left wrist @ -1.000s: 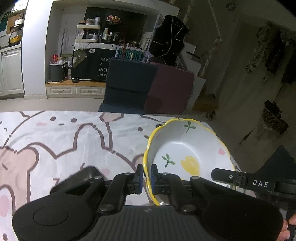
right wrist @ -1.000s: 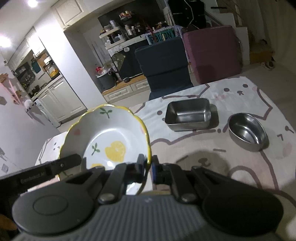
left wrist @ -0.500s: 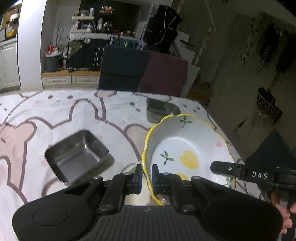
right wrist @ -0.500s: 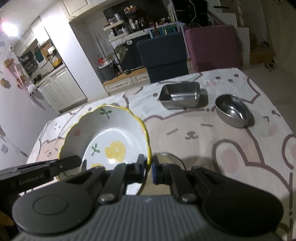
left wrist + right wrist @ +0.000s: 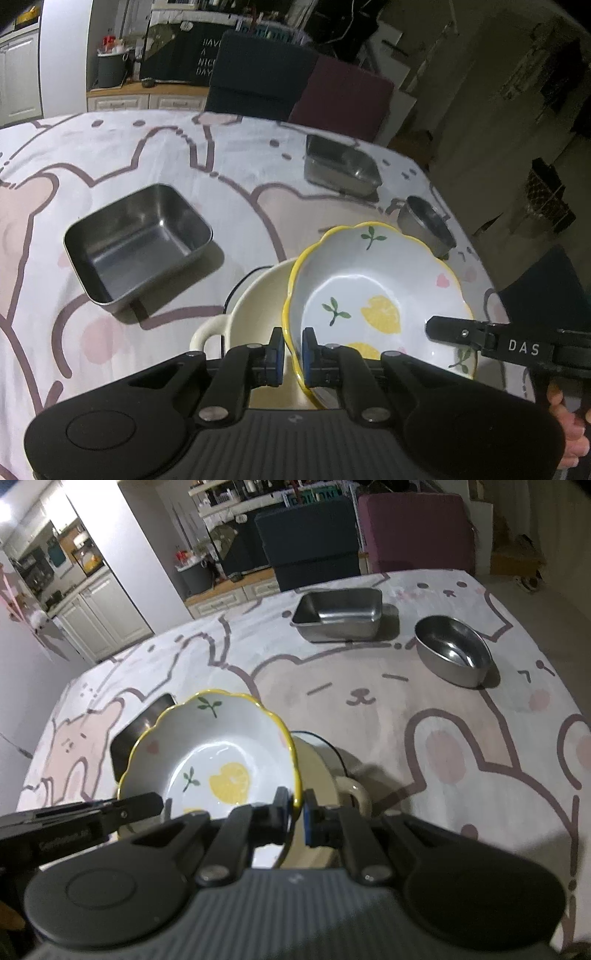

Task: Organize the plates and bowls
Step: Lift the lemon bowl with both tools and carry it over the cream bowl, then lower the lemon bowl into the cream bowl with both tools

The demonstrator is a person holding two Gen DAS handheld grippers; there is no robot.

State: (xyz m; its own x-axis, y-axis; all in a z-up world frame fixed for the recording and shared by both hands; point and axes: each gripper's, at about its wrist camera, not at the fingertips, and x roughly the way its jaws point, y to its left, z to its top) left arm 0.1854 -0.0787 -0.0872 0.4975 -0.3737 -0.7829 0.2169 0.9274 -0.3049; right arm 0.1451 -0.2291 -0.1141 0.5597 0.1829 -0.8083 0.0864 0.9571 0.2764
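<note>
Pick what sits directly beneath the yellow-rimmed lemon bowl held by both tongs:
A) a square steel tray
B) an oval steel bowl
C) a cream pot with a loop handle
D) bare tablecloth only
C: the cream pot shows right under the lemon bowl, which the left tongs and right tongs pinch by its rim; the steel dishes sit farther off.

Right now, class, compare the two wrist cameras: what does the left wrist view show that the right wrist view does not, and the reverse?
Only the left wrist view shows the square steel tray whole and the fingers of the person's hand.

Only the right wrist view shows the oval steel bowl whole, plus white kitchen cabinets.

Both show the yellow-rimmed lemon-print bowl, pinched by the left gripper and the right gripper, above a cream handled pot, and the rectangular steel tin.
</note>
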